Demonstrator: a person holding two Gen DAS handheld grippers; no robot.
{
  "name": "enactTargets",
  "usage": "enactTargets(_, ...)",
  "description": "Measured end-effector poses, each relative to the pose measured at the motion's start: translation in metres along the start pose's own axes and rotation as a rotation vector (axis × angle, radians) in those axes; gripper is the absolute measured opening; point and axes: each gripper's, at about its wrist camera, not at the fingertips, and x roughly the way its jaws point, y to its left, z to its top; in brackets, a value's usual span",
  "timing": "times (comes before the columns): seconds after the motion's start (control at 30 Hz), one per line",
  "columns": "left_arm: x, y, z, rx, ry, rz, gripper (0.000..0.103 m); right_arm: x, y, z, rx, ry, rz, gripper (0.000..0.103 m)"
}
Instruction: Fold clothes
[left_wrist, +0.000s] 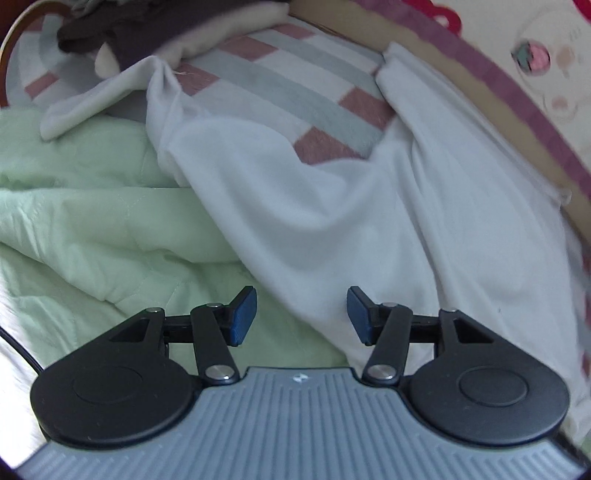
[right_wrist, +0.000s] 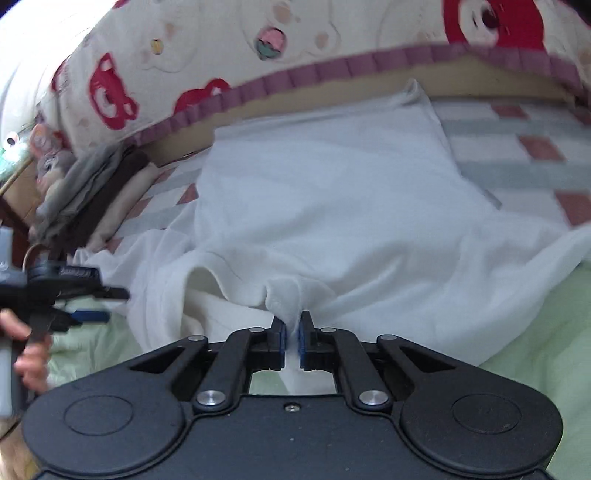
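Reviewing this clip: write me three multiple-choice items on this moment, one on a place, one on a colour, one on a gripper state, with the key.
1. Where is the stack of folded clothes?
A. left of the white garment
B. on top of it
C. in a basket

2. What colour is the quilt under the garment's near edge?
A. pale green
B. navy
C. orange

3. How is the right gripper?
A. wide open
B. shut on the garment
C. out of view

Key: 1 A, the stack lies at the bed's left edge; 2 A, green shows in both views; 3 B, white fabric is pinched between its pads, while the left gripper is open.
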Motion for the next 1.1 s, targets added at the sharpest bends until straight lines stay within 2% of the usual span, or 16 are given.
enactTargets(0.1, 0.008, 0.008, 0.003, -0.034, -0.028, -0.041, 0.053, -0.004, -0.011, 0.000, 0.027, 0.001, 0.008, 0.007)
enactTargets(0.17, 0.011, 0.013, 0.006, -0.054, -0.062, -0.062, 0.057, -0.001, -0.015, -0.002, 0.055, 0.000, 0.014, 0.007)
enactTargets(0.27, 0.023, 0.012, 0.012, -0.051, -0.053, -0.055, 0.060, 0.008, -0.009, -0.007, 0.022, 0.019, -0.018, 0.007)
enactTargets(0.37, 0.032, 0.003, 0.011, 0.027, -0.076, -0.023, 0.058, 0.012, -0.005, -0.012, 0.007, 0.029, -0.015, 0.008)
enactTargets(0.4, 0.032, -0.002, 0.009, 0.073, -0.100, -0.006, 0.048, 0.013, -0.004, -0.012, 0.001, 0.030, -0.017, 0.008)
enactTargets(0.43, 0.031, -0.006, 0.007, 0.119, -0.127, 0.011, 0.029, 0.014, -0.003, -0.012, -0.006, 0.027, -0.016, 0.008)
enactTargets(0.53, 0.028, -0.011, 0.005, 0.199, -0.175, 0.030, 0.006, 0.015, 0.002, -0.009, -0.035, 0.015, -0.023, 0.008)
enactTargets(0.73, -0.004, 0.001, 0.026, 0.180, -0.203, -0.046, 0.003, 0.012, 0.004, 0.005, -0.070, 0.012, -0.030, 0.008)
enactTargets(0.87, -0.034, 0.010, 0.051, 0.171, -0.286, -0.044, 0.003, -0.016, 0.006, 0.025, -0.073, -0.019, 0.011, 0.007)
enactTargets(0.97, -0.046, 0.026, 0.070, 0.111, -0.291, -0.059, 0.003, -0.034, 0.010, 0.028, -0.107, -0.025, 0.003, 0.008)
enactTargets(1.1, -0.057, 0.040, 0.082, 0.089, -0.297, -0.066, 0.003, -0.029, 0.017, 0.019, -0.143, 0.044, -0.026, 0.007)
